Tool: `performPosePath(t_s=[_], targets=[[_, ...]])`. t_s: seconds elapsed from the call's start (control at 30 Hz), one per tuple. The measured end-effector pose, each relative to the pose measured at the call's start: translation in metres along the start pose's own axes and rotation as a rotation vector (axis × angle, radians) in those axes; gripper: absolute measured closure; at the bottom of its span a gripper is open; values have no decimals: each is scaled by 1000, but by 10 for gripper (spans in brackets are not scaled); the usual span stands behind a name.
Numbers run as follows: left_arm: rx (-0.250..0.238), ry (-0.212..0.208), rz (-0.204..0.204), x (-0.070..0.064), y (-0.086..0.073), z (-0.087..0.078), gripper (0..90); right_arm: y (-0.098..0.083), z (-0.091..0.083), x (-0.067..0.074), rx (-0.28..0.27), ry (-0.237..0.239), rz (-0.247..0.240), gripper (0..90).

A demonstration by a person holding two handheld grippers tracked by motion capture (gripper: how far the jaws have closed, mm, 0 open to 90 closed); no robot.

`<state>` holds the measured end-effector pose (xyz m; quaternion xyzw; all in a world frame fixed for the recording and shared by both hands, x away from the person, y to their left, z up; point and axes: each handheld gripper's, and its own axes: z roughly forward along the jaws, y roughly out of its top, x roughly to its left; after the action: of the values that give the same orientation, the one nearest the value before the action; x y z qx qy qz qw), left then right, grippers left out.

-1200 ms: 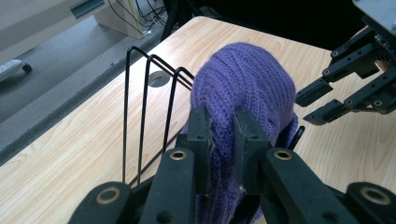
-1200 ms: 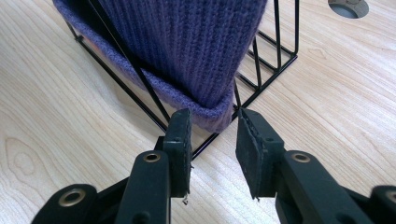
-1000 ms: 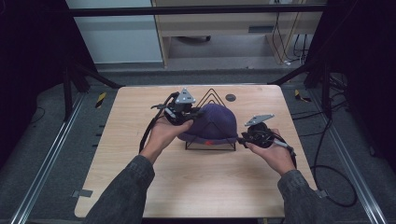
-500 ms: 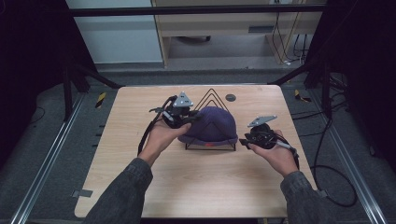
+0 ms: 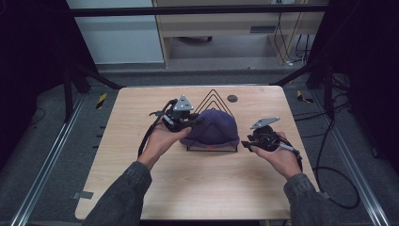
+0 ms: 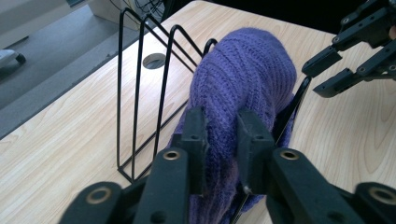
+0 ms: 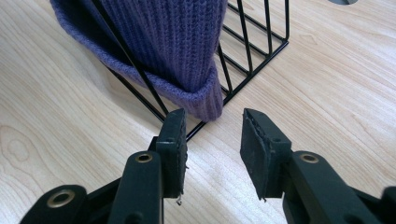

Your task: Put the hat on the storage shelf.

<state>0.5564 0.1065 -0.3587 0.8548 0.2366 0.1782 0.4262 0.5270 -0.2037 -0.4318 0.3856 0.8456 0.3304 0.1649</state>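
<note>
A purple knit beanie (image 5: 214, 127) (image 6: 247, 79) (image 7: 173, 42) is draped over a black wire rack (image 5: 212, 92) (image 6: 138, 93) (image 7: 261, 65) of triangular dividers at mid table. My left gripper (image 5: 193, 123) (image 6: 220, 123) is at the beanie's left side. Its jaws have just been opening, and a fold of knit still fills the gap and touches both pads. My right gripper (image 5: 244, 141) (image 7: 214, 126) (image 6: 336, 65) sits low by the beanie's right hem. Its jaws have also just been opening and hold nothing; the hem hangs just ahead of the tips.
A small round dark hole (image 5: 232, 98) (image 6: 154, 60) lies in the wooden table (image 5: 141, 188) behind the rack. Bare wood stretches in front of and beside the rack. Metal frame rails run along both table sides, with cables on the floor at right.
The right gripper's jaws have parted and now sit just clear of the beanie's right hem. The left jaws have eased slightly around the knit. Both hands have hardly shifted.
</note>
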Motion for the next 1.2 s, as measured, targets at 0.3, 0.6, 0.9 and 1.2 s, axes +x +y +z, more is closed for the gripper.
performPosePath(t_s=[0.3, 0.6, 0.9, 1.2], targets=[[-32, 44, -16, -3, -2, -11, 513, -6, -5, 0, -6, -3, 14, 540], [-16, 39, -34, -6, -4, -27, 340, -8, -11, 5, -25, -17, 30, 442], [22, 29, -64, -18, -13, -40, 147, -6, -26, 12, -92, -54, 55, 252], [56, 14, -81, -27, -35, -60, 91, -4, -49, 27, -151, -75, 46, 130]])
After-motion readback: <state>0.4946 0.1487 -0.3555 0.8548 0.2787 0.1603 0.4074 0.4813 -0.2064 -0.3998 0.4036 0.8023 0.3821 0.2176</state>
